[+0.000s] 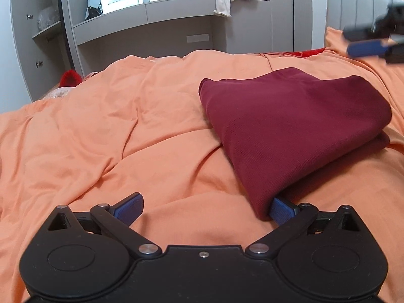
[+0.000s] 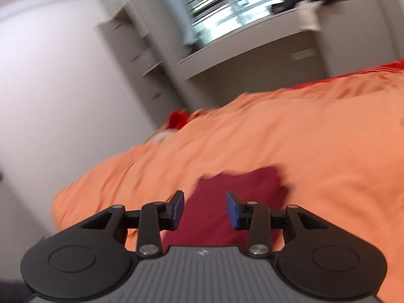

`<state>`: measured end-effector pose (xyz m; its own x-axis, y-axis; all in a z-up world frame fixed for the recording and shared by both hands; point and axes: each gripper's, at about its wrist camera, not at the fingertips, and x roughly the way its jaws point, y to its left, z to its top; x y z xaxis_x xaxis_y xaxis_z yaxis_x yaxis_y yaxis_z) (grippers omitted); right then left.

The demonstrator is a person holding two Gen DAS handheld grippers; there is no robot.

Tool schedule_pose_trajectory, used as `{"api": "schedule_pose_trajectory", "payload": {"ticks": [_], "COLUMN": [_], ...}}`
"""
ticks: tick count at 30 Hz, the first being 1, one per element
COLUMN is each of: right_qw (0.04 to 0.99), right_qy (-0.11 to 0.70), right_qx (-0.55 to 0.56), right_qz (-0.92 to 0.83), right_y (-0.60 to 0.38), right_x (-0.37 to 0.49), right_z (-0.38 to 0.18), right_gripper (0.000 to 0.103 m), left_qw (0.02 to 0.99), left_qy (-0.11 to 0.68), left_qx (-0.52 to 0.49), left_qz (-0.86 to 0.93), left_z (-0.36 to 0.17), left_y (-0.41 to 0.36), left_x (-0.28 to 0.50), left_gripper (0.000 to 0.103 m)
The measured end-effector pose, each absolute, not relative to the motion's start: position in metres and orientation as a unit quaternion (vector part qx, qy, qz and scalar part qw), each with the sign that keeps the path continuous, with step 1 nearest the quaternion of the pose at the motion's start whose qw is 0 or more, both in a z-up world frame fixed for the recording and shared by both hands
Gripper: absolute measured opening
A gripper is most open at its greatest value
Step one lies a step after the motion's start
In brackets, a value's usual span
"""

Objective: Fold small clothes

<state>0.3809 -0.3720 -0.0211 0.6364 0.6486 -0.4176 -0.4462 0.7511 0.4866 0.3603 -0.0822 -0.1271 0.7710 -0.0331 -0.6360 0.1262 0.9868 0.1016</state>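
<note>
On the orange bed cover (image 1: 126,131) lies your folded maroon garment (image 1: 290,116), right of middle. Your left gripper (image 1: 204,209) has its fingers spread wide, the right-hand one tucked under the garment's near corner. Your right gripper (image 2: 205,209) hangs above the garment, fingers parted and pinching nothing; its view is blurred

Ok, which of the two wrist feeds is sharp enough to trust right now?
Left wrist view: sharp on the maroon garment and orange duvet, with fisheye bending at the edges; only the right gripper smears. Right wrist view: motion-blurred throughout, window streaked.
</note>
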Motion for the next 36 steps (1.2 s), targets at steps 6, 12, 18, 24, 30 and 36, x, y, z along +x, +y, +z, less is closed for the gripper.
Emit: {"api": "schedule_pose_trajectory", "payload": {"ticks": [6,12,18,24,30,36], "right_qw": [0.879,0.902,0.905,0.901,0.919,0.911], "right_qy": [0.387,0.300,0.318,0.372,0.284,0.294], "right_qx": [0.169,0.183,0.118,0.023,0.091,0.089], "right_qz": [0.220,0.252,0.258,0.224,0.258,0.274], "right_y": [-0.385,-0.410,-0.381,-0.372,-0.395,-0.362], "right_x": [0.376,0.327,0.324,0.325,0.325,0.423], "right_z": [-0.082,-0.042,-0.043,-0.074,-0.023,-0.019], "right_gripper": [0.000,0.025,0.038,0.046,0.050,0.057], "left_qw": [0.930,0.957,0.953,0.925,0.945,0.948], "left_qy": [0.360,0.279,0.268,0.358,0.303,0.299], "left_qx": [0.049,0.011,-0.026,0.024,-0.037,-0.059], "left_qz": [-0.051,-0.080,-0.140,-0.127,-0.122,-0.088], "left_z": [-0.120,-0.091,-0.087,-0.129,-0.088,-0.083], "left_y": [-0.068,-0.056,-0.083,-0.103,-0.071,-0.061], "left_x": [0.338,0.321,0.377,0.399,0.380,0.389], "left_gripper": [0.101,0.102,0.102,0.100,0.102,0.102]}}
